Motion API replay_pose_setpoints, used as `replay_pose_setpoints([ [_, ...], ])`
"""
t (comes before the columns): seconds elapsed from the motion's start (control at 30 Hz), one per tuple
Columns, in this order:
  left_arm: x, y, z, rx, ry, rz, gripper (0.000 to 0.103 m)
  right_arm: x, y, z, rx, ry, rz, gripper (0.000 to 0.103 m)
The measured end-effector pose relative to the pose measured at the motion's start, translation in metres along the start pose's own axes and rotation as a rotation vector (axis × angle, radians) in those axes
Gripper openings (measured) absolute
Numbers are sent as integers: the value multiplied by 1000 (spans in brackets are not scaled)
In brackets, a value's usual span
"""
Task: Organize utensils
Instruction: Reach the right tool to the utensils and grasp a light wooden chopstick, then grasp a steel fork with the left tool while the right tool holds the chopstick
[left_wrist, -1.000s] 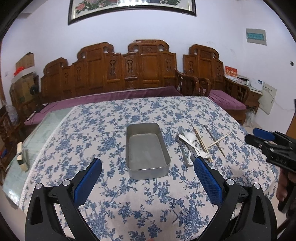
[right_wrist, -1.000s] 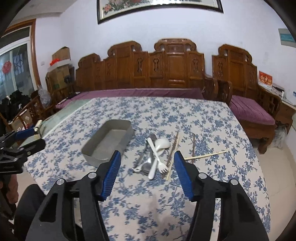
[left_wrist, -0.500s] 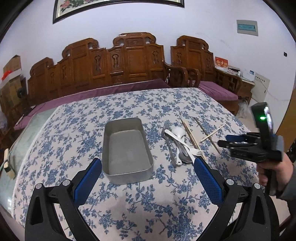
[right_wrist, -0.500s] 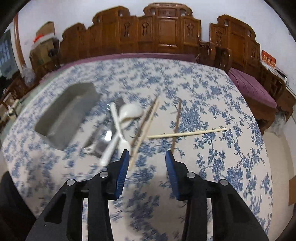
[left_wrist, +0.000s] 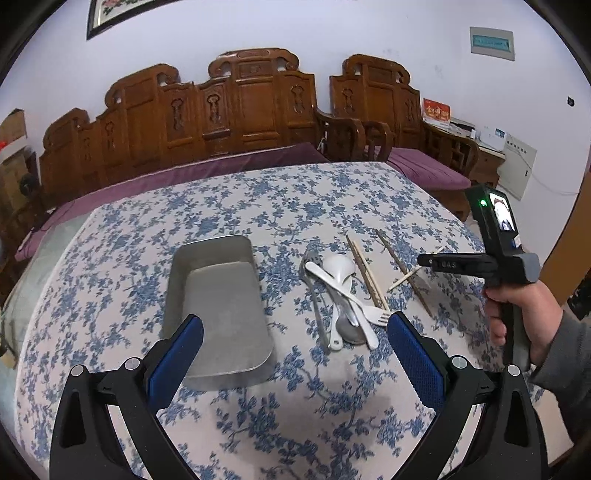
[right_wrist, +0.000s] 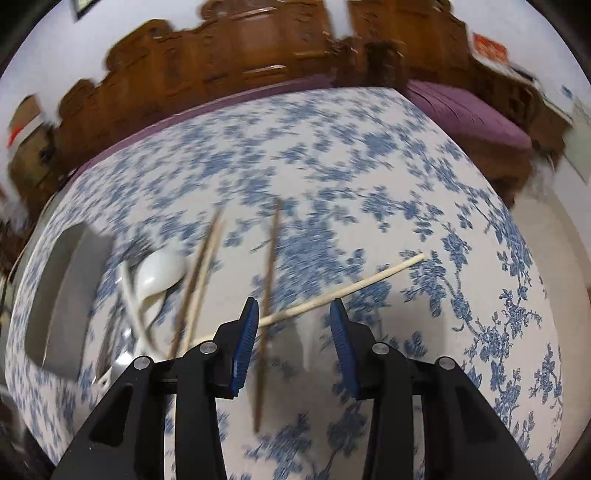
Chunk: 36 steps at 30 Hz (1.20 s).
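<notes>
A grey metal tray (left_wrist: 218, 306) lies on the blue-flowered tablecloth (left_wrist: 258, 206). To its right lies a pile of utensils: a white spoon (left_wrist: 338, 271), a white fork (left_wrist: 369, 314), metal utensils and a pair of chopsticks (left_wrist: 365, 273). A dark chopstick (right_wrist: 269, 280) and a pale chopstick (right_wrist: 351, 291) cross further right. My right gripper (right_wrist: 293, 332) is open low over that crossing, and shows in the left wrist view (left_wrist: 476, 264). My left gripper (left_wrist: 295, 354) is open and empty above the tray's near end.
Carved wooden benches (left_wrist: 236, 110) with purple cushions stand behind the table. The tray also shows at the left of the right wrist view (right_wrist: 62, 295). The table's right edge (right_wrist: 546, 295) drops to the floor.
My right gripper has dropped towards the crossed chopsticks and narrowed. My left gripper has moved forward and right, closer to the tray. The utensils have not moved.
</notes>
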<state>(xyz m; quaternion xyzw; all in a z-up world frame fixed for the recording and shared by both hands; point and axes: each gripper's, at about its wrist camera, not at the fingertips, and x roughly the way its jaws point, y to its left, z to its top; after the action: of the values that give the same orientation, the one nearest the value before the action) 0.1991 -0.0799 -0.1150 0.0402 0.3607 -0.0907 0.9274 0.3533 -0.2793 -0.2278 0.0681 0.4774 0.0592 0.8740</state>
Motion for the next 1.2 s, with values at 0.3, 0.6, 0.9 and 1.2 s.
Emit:
replay_pose_setpoints([
  [0.3, 24, 10, 25, -50, 15, -7, 97, 27, -18, 16, 99, 57, -68, 43],
  [0.6, 51, 10, 34, -85, 86, -35, 90, 37, -9, 14, 20, 107, -160, 33],
  [0.9, 76, 4, 32, -69, 150, -56, 73, 27, -18, 3, -41, 116, -150, 6],
  [1.2, 123, -4, 31, -20, 290, -107, 47, -6, -5, -24, -151, 79, -44, 6],
])
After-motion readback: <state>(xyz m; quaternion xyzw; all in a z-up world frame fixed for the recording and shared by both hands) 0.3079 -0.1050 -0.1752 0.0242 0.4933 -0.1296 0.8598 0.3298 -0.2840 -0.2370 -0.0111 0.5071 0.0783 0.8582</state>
